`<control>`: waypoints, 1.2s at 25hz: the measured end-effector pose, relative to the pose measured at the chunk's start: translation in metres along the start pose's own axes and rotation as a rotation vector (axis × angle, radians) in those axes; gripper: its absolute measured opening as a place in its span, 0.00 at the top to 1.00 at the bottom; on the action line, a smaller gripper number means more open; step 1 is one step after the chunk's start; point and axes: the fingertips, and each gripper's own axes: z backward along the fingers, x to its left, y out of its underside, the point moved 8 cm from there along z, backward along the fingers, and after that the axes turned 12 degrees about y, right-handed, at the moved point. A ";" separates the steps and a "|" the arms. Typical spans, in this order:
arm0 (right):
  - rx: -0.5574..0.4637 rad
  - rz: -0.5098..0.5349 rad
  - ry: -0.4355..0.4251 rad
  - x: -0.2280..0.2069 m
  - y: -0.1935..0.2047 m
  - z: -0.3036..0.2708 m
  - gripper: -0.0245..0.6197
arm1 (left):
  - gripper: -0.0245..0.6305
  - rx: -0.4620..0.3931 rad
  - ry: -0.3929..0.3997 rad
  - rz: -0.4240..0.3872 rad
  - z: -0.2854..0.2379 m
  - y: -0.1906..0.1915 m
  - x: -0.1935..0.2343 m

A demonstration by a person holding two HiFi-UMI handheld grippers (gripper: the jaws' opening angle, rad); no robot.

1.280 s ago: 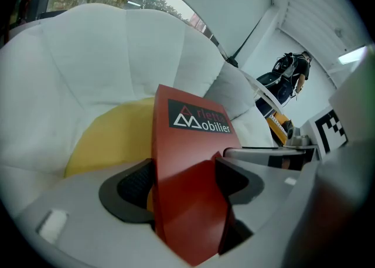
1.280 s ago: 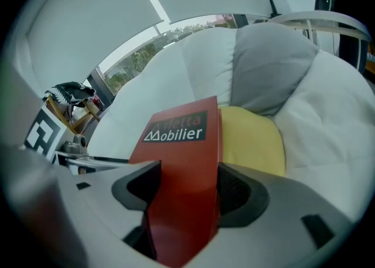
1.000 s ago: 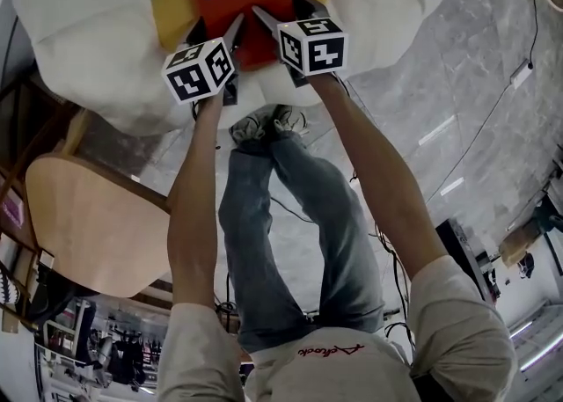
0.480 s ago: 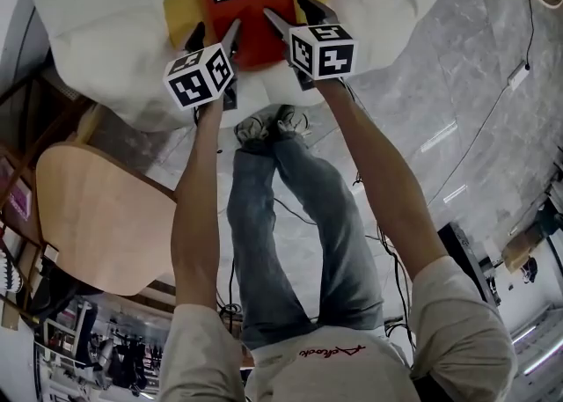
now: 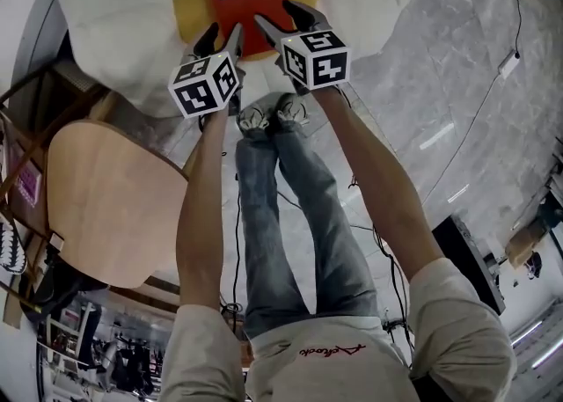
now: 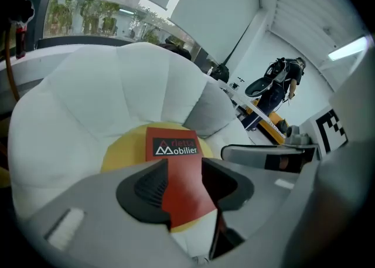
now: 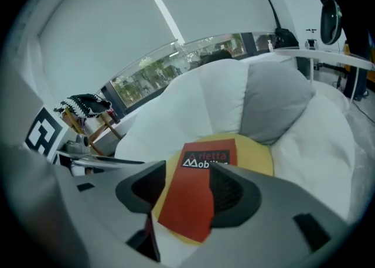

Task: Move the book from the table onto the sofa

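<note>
left tool [image 5: 224,36] raised, jaws narrowing, right tool [image 5: 278,15] raised

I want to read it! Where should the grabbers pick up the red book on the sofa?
Probably by the near short edge of the book, coming from the sofa's open front. It lies flat on the soft yellow cushion, so one jaw can press in under that thin edge.

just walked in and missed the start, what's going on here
A person holds tongs in each hand. The book lies flat on the cushion on the sofa. The left tongs and right tongs hover above it, both open and empty; the left pair has just been closing partway, on nothing.
</note>
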 end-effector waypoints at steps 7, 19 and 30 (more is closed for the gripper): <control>-0.024 0.016 -0.010 0.030 -0.009 0.048 0.92 | 0.90 0.017 0.003 -0.048 0.032 -0.004 -0.036; -0.163 0.002 0.002 0.051 -0.056 0.134 0.95 | 0.95 -0.061 0.048 -0.131 0.099 -0.030 -0.097; -0.379 0.079 0.043 0.079 -0.159 0.276 0.95 | 0.95 -0.218 0.110 -0.265 0.210 -0.110 -0.196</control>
